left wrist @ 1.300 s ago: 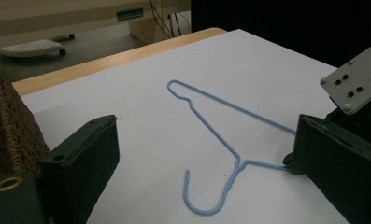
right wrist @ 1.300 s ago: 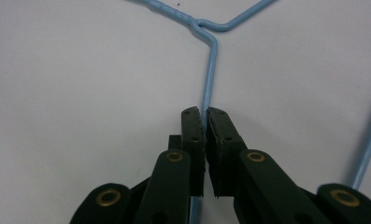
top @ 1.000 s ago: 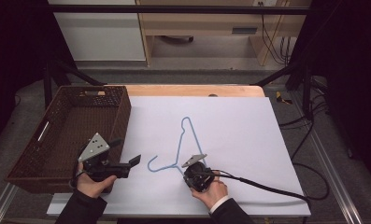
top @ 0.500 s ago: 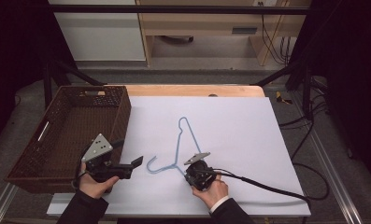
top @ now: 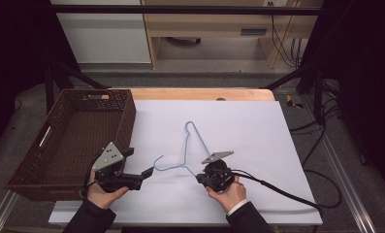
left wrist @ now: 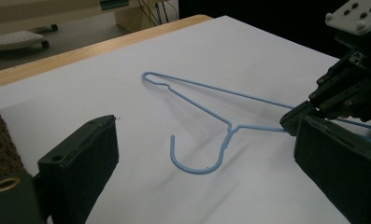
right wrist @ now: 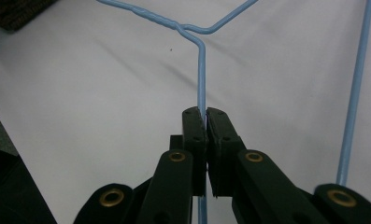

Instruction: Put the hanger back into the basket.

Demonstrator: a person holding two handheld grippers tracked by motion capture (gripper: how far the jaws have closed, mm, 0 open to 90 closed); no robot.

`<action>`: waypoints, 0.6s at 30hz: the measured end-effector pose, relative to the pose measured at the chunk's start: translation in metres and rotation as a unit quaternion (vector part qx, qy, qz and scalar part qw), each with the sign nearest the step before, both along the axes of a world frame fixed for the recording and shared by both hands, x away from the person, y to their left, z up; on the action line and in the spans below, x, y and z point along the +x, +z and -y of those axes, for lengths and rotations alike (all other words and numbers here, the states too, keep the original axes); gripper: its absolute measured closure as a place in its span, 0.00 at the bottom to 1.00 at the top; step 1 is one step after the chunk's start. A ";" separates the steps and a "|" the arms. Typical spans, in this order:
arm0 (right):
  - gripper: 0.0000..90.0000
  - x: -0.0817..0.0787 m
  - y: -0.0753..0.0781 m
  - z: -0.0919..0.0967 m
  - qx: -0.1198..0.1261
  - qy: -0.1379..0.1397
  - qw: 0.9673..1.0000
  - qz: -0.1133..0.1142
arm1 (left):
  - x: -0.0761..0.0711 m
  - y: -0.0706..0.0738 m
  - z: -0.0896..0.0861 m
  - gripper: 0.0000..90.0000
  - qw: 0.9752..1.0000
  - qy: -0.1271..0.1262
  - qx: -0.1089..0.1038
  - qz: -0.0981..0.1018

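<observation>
A light blue wire hanger (top: 192,145) is over the white sheet (top: 248,126), its hook (left wrist: 192,161) curling toward my left gripper. My right gripper (top: 200,177) is shut on one wire arm of the hanger (right wrist: 202,74) just below the twisted neck, and the shadow under the wire shows it lifted a little off the sheet. My left gripper (top: 148,171) stands open near the front left, its two black fingers (left wrist: 82,158) wide apart with the hook lying beyond them, untouched. The right gripper (left wrist: 295,120) appears at the right edge of the left gripper view.
A dark brown woven basket (top: 44,145) with nothing in it stands at the left, close beside my left hand. The wooden table edge (top: 200,93) runs along the far side of the sheet. A black cable (top: 287,191) trails right from the right gripper.
The right gripper has risen slightly with the hanger, and the hanger has swung, its hook shifting toward the left gripper. The left gripper has barely moved.
</observation>
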State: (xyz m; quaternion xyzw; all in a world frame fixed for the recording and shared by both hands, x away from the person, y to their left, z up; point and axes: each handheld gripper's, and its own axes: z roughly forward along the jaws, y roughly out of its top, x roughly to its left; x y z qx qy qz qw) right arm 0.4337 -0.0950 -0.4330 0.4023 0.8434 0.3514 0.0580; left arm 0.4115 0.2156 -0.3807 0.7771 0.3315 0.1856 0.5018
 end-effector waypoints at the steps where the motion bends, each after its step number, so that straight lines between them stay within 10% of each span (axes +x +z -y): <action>1: 0.97 0.001 0.001 0.002 0.006 0.003 1.000 0.006 | 0.000 -0.001 0.001 0.07 1.000 0.000 0.001 -0.001; 18: 0.97 0.002 0.016 0.018 0.041 -0.001 0.999 0.012 | 0.003 -0.032 0.030 0.09 0.999 -0.019 0.018 -0.041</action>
